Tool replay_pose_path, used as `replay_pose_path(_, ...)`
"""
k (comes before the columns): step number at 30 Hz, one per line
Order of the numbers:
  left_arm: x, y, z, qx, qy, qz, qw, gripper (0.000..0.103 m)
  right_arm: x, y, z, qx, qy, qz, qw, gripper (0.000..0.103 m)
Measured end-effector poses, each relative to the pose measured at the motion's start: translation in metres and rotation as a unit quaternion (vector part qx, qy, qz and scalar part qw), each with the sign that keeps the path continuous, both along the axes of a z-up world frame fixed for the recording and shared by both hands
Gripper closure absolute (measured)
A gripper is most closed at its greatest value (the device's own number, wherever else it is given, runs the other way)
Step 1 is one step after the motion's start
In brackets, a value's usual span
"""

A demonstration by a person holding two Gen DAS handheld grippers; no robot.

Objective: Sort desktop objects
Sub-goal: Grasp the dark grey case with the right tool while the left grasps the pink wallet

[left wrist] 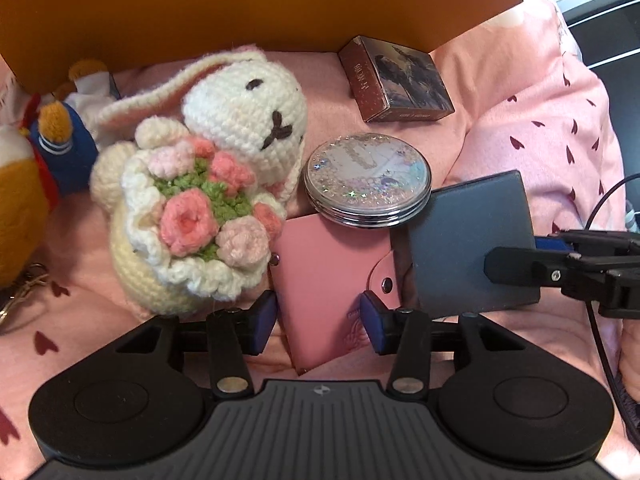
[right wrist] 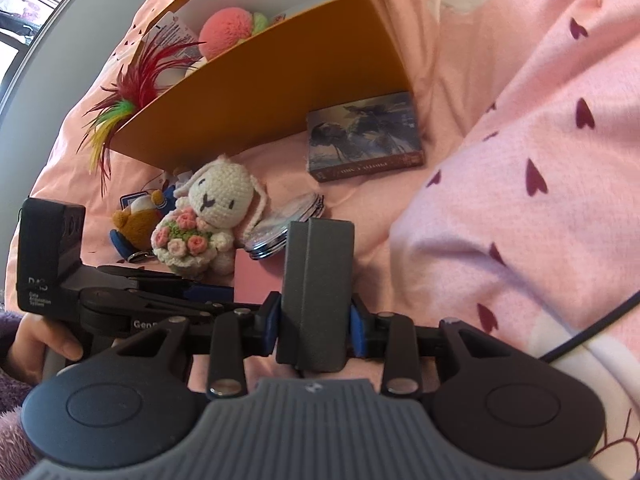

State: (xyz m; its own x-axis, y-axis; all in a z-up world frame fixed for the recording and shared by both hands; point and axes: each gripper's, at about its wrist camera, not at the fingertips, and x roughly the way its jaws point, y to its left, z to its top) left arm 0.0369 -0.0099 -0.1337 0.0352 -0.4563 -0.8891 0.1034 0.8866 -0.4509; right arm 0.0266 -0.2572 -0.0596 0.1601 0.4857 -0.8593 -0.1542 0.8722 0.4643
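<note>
On a pink heart-print bedspread [left wrist: 552, 128], the right claw [right wrist: 314, 326] pinches a slim grey case [right wrist: 316, 292] by its long sides, blue pads pressed on both flanks, while the left claw [left wrist: 318, 320] stands spread over a pink snap wallet [left wrist: 332, 280], its pads flanking the wallet's lower edge without pressing it. The wallet serves as landmark: it lies flat on the bedspread, with the grey case touching its right side, a round glitter compact [left wrist: 368, 180] overlapping its top edge, a crocheted rabbit [left wrist: 208, 176] with a knitted bouquet just beside it on the left, and a brown picture box [left wrist: 396, 80] well beyond it, near the wall of an orange storage box [left wrist: 240, 4] that already holds plush toys and a feather toy. The wallet looks thin, light and a little pliant, with a smooth, likely slippery skin; a hold across its narrow width near the snap tab, or by one lifted edge, seems safest, since it lies flush with soft fabric. The grey case appears rigid and matte, so the side grip should hold. The compact looks hard, slick and probably mirrored, hence fragile; the rabbit is soft and forgiving anywhere. A person's hand [right wrist: 44, 340] grips the left handle.
</note>
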Motion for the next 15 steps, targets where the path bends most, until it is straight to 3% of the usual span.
replay_pose_path(2,-0.003,-0.005,0.005,0.006,-0.013,-0.011,0.9998,0.052,0.000,0.000,-0.001,-0.001,0.001,0.000,1.000,0.066)
replay_pose_path(10,-0.018,-0.020,0.044,0.019,-0.091,-0.054,0.9942,0.076,-0.003,-0.004,0.006,-0.011,-0.014,-0.007,1.000,0.066)
replay_pose_path(15,-0.019,-0.037,0.061,0.031,-0.117,-0.076,0.9897,0.080,-0.004,-0.011,0.018,-0.022,-0.034,-0.018,0.999,0.066)
